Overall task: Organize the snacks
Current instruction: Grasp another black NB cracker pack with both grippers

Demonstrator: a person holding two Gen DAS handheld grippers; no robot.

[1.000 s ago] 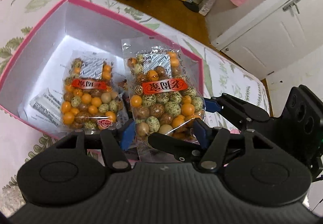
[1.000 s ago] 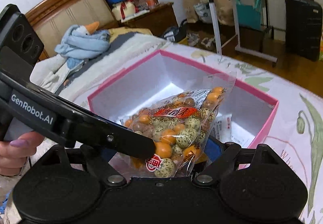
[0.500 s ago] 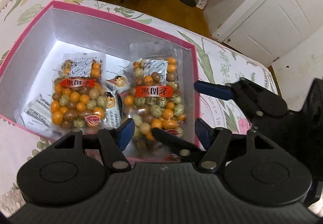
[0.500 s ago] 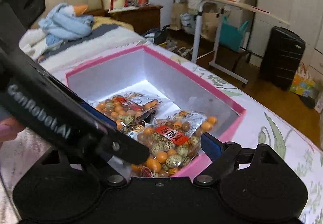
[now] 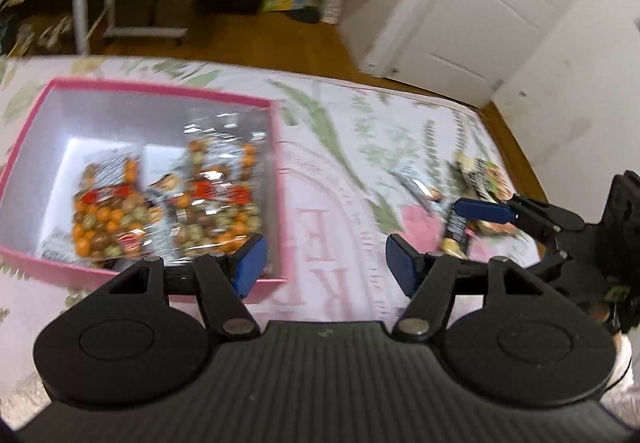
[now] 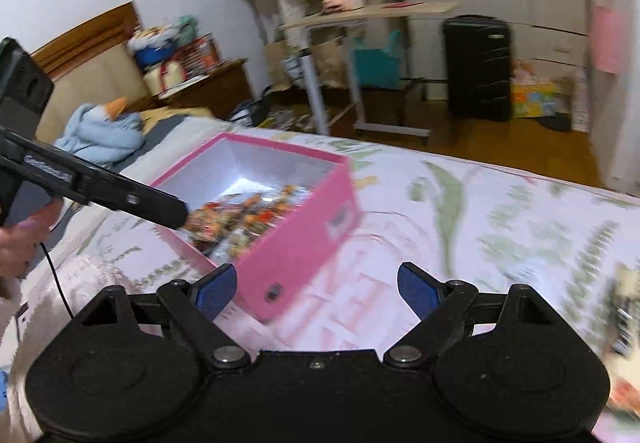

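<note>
Reaching for the next snack is the step in hand, judged from how things lie. Two clear bags of mixed nuts [image 5: 168, 203] lie side by side on the floor of the pink box [image 5: 160, 89], which sits on the floral bedspread [image 5: 340, 171]. Several loose snack packets [image 5: 472, 195] lie on the bedspread well apart from the box, toward the bed's far corner; blur hides their labels.

Fingers:
- The left gripper [image 5: 322, 263] has its fingers apart with nothing between them; it hangs over the bedspread just beside the box's near corner.
- The right gripper [image 6: 316, 287] also has its fingers apart and empty. In the left wrist view one of its fingers [image 5: 480, 210] reaches toward the loose packets.

To do the step well:
1. Aim the right gripper at a single packet, not the pile, so that only one item comes up.
2. Lower the fingers on either side of the packet's narrow edge. The bedspread is soft and will probably give, so close on the wrapper without pressing down hard.
3. Grip a sealed end or seam where possible; glossy film is likely to slip.
4. Keep the left gripper off the box wall so the box does not shift.
5. Place the packet in the bare area of the box floor, beside the bags.
</note>
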